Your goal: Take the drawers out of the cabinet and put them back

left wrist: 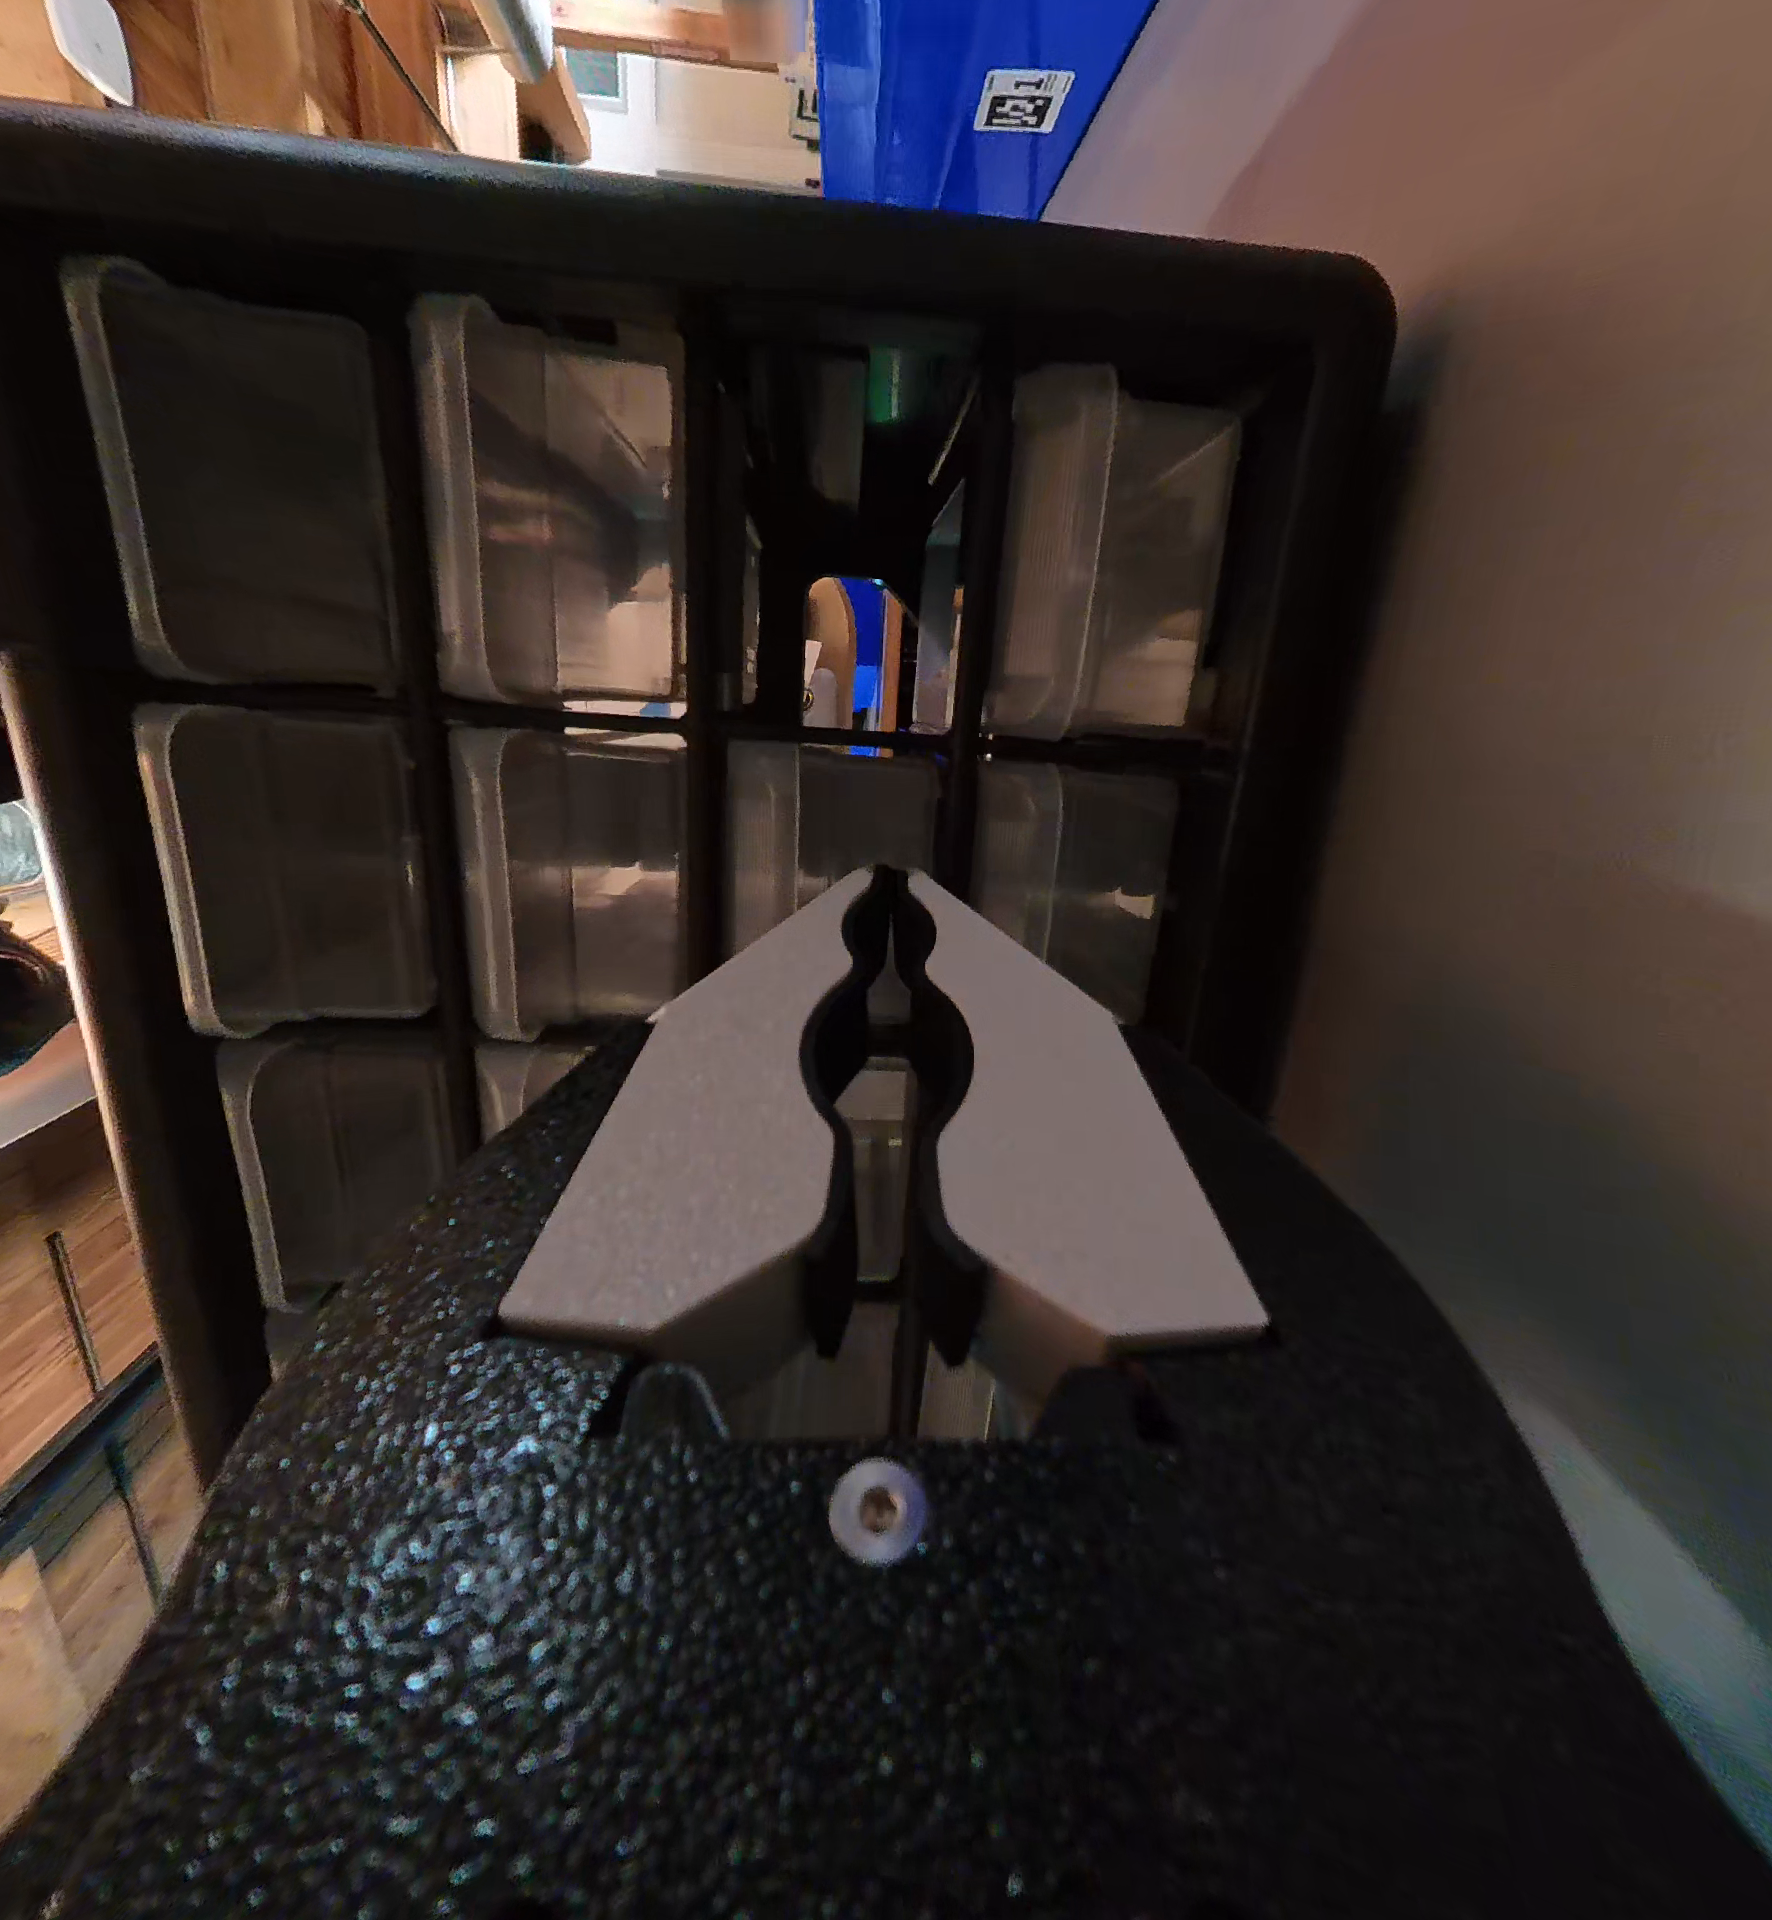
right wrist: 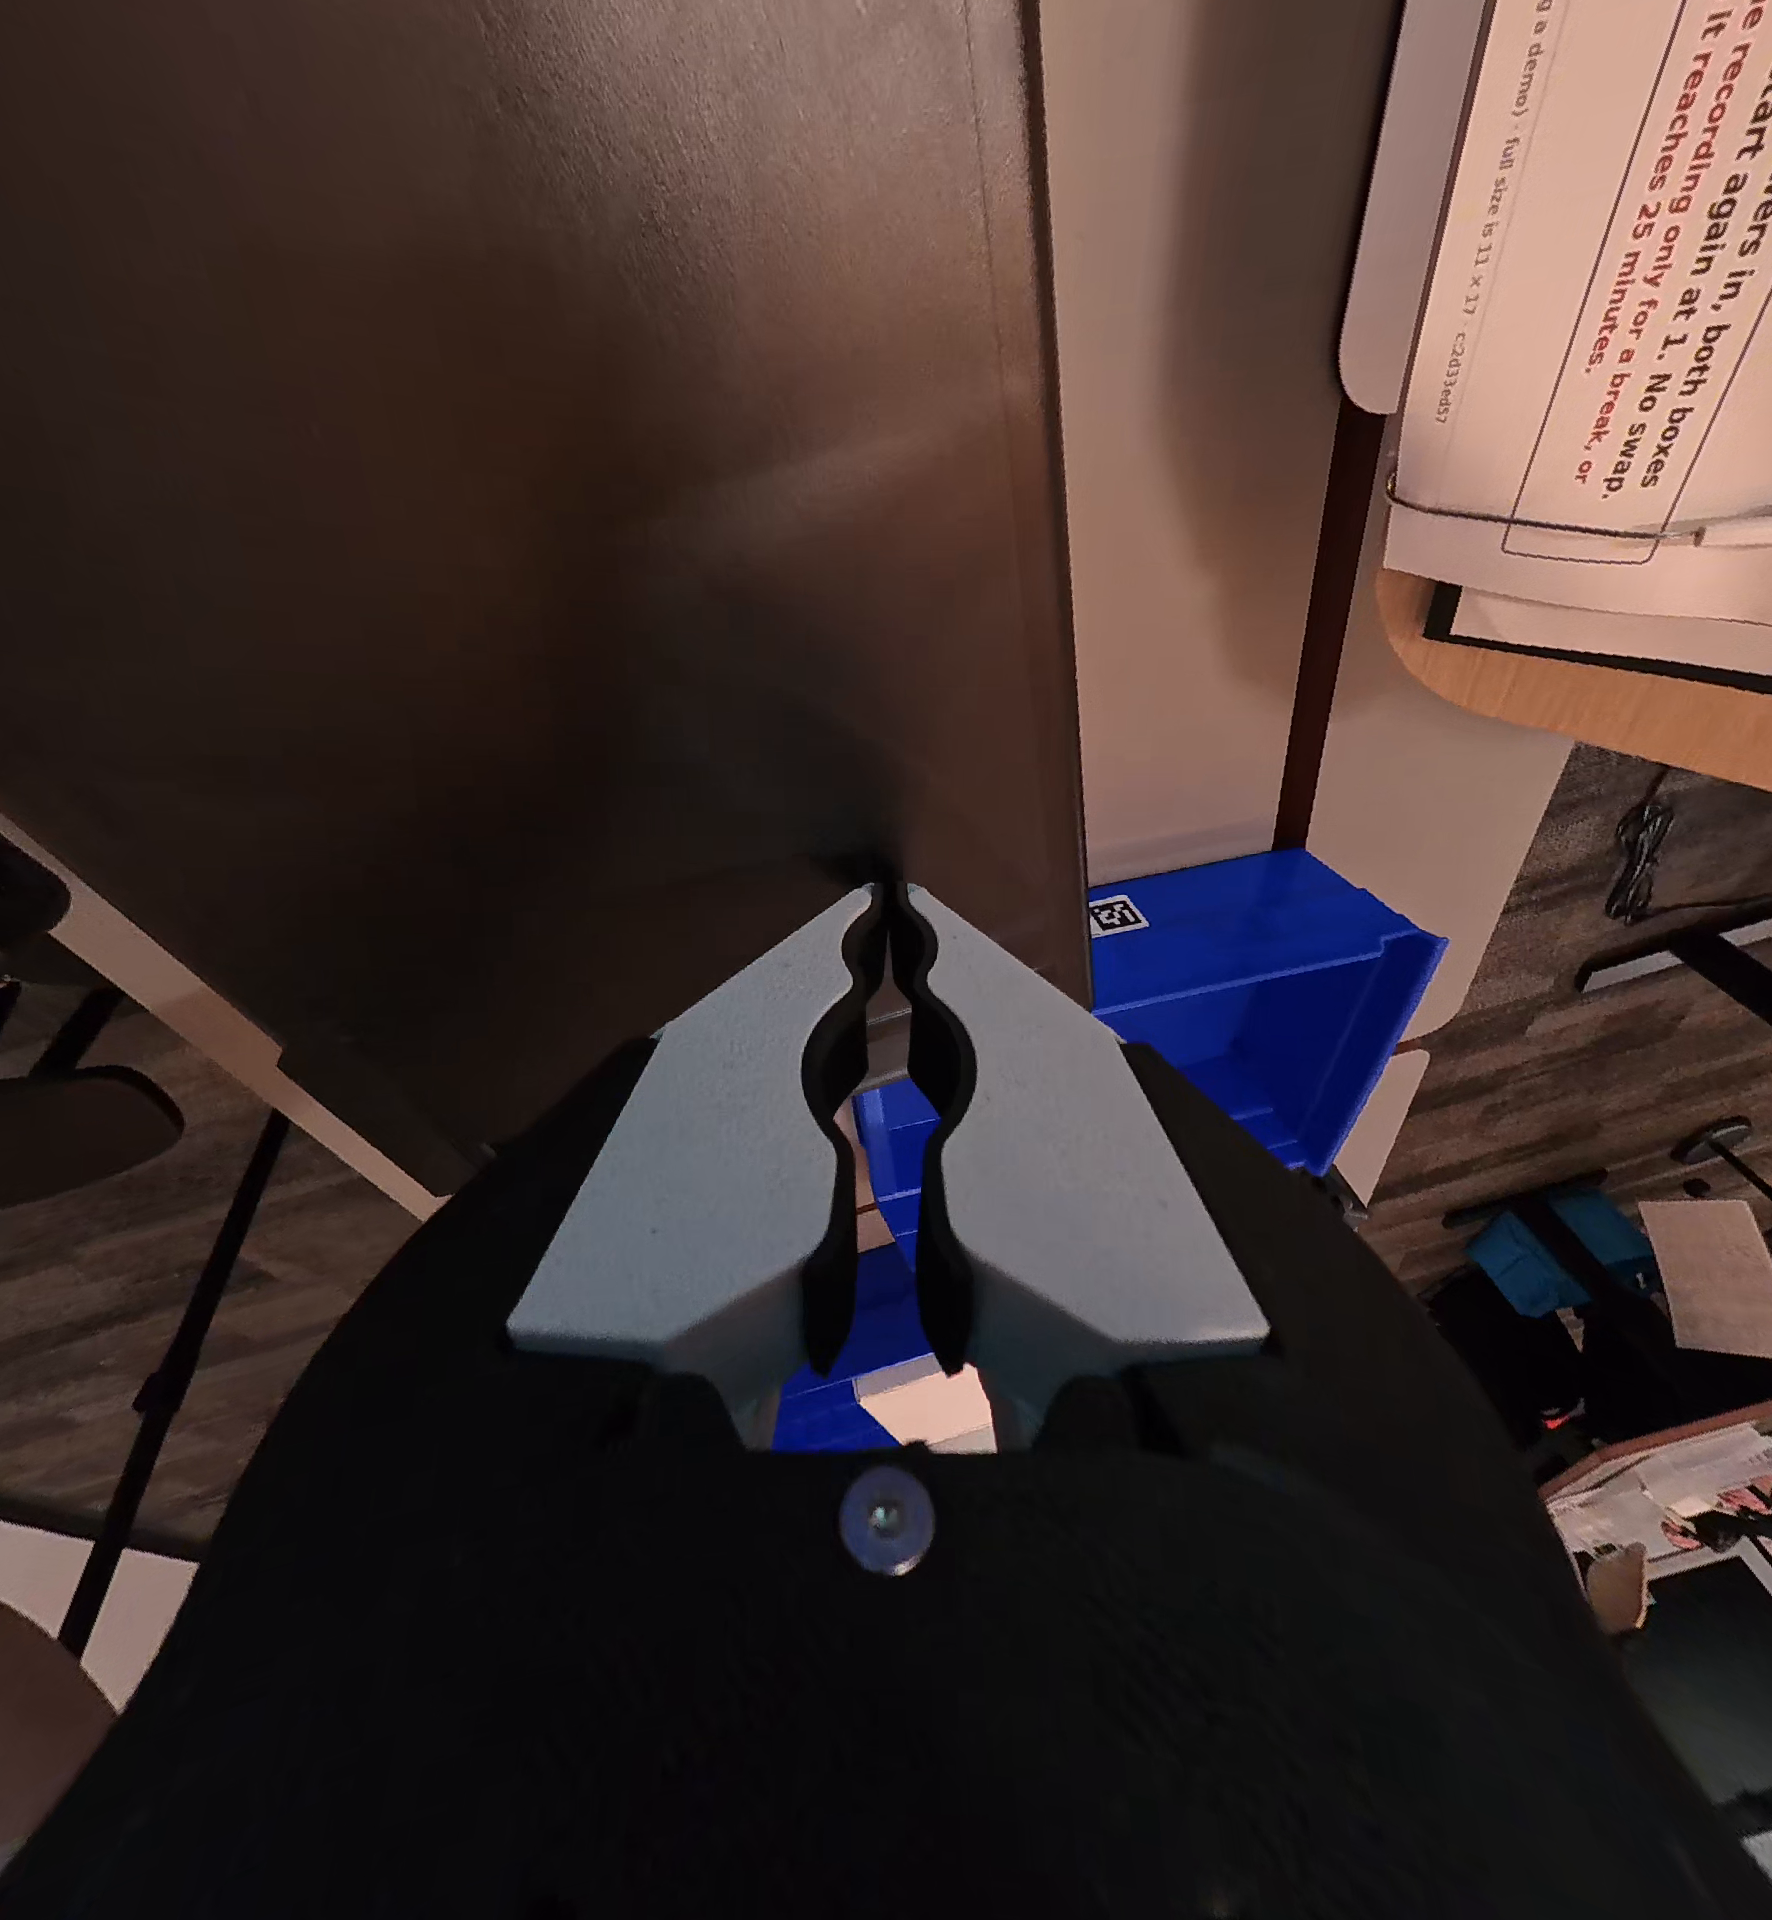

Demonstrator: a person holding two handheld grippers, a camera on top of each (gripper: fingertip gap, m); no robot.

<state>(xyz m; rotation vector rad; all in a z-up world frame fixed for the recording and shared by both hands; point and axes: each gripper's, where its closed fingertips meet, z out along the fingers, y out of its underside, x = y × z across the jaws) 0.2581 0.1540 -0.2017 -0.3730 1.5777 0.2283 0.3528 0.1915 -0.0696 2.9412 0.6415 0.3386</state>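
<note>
The black cabinet (left wrist: 653,223) fills the left wrist view, with several clear drawers in a grid. One slot (left wrist: 846,540) in the top row is empty and I see through it. My left gripper (left wrist: 887,881) is shut, its tips against the face of a clear drawer (left wrist: 830,810) in the row below. Clear plastic shows through the gap between its fingers; I cannot tell if anything is pinched. My right gripper (right wrist: 887,888) is shut and empty, its tips touching the cabinet's dark smooth side panel (right wrist: 497,468) near its edge.
A blue bin (right wrist: 1266,997) stands right behind the cabinet and also shows in the left wrist view (left wrist: 923,94). A pale flat surface (left wrist: 1588,727) runs along the cabinet's right. A printed sheet (right wrist: 1609,260) lies on a wooden table; cables and clutter sit on the floor (right wrist: 1692,1299).
</note>
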